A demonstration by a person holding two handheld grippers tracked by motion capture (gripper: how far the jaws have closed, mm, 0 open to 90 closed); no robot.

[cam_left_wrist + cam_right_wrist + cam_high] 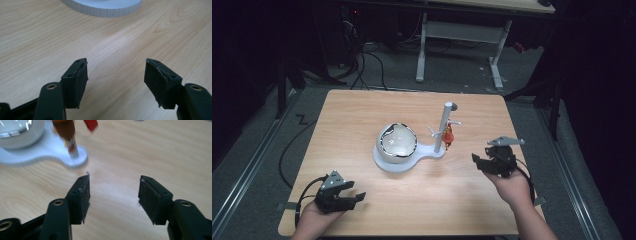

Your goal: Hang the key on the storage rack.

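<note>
Since both tongs stand apart and empty, the right gripper (486, 161) nearest the small red ornament (447, 135) hanging just beyond its jaws looks set for a light, swinging, likely fragile thing, best pinched by its body, while the left gripper (354, 199) rests well apart.

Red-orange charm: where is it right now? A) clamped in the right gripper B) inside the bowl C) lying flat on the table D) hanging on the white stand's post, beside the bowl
D: the red-orange charm hangs from a peg on the white stand, right of the bowl; the right gripper holds nothing.
</note>
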